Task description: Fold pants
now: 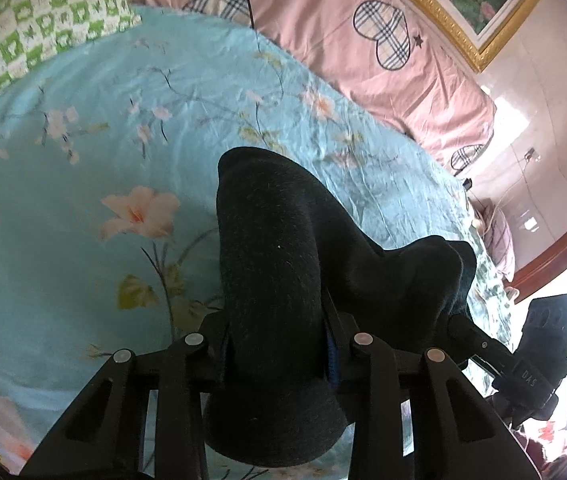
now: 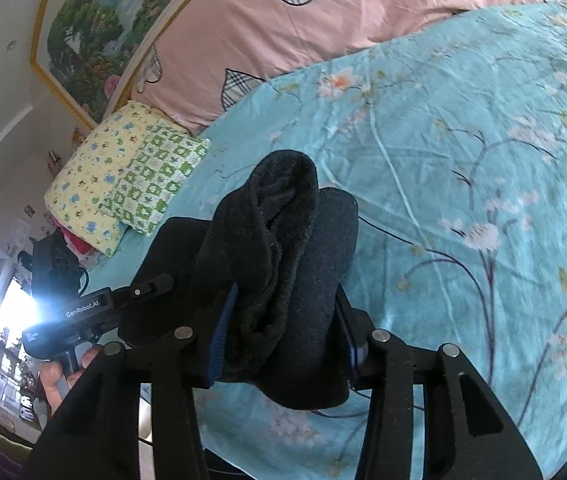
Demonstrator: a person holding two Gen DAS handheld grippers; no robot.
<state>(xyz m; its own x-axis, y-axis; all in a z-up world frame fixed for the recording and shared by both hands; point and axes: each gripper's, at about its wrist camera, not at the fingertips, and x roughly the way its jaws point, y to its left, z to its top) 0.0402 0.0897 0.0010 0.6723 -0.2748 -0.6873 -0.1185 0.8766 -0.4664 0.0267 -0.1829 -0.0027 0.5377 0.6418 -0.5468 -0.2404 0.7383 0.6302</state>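
Black pants (image 1: 279,264) fill both my jaws: the left gripper (image 1: 279,356) is clenched on one thick bunch, the right gripper (image 2: 283,336) on another. Beyond the jaws the fabric humps above the turquoise flowered bed sheet (image 1: 83,152).

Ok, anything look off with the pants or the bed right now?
Only the black pants: bunched into thick rolls in both the left hand-held gripper and right hand-held gripper, not flat. Floral sheet looks normal.
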